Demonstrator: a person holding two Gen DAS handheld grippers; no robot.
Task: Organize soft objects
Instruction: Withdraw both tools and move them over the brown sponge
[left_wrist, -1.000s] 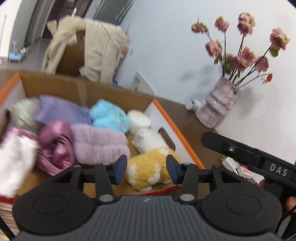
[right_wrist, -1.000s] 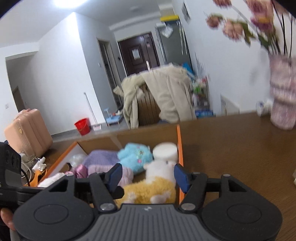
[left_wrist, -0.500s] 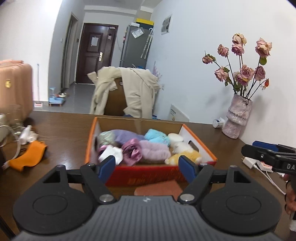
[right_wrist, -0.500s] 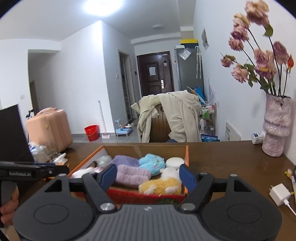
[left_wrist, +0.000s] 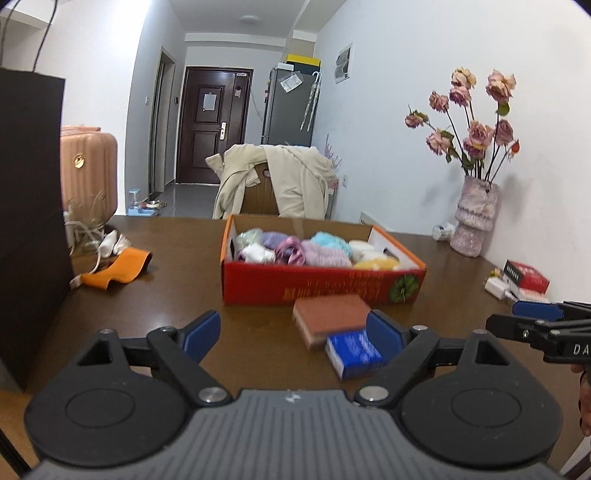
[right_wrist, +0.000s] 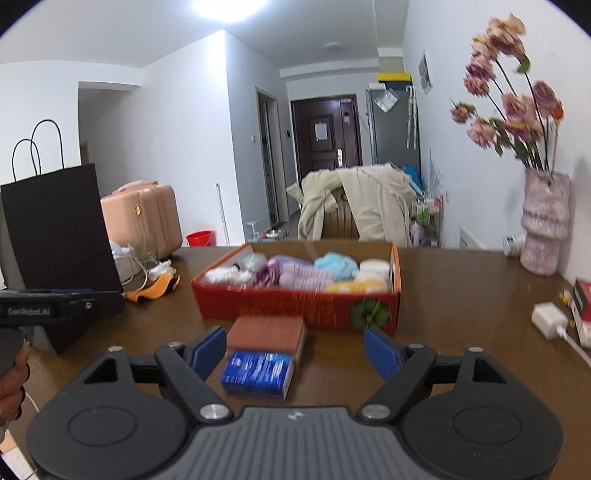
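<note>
A: So, where are the soft toys?
B: Packed inside the red cardboard box (left_wrist: 317, 288), mid-frame on the table (left_wrist: 177, 295).
A: Grippers?
B: Left gripper (left_wrist: 293, 332) and right gripper (right_wrist: 295, 350) have just been opening; jaws apart, gripping nothing.

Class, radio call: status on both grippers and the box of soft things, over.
Left gripper and right gripper open, jaws just widened, nothing between them. Soft toys in red box. Brown block and blue packet lie before it.
</note>
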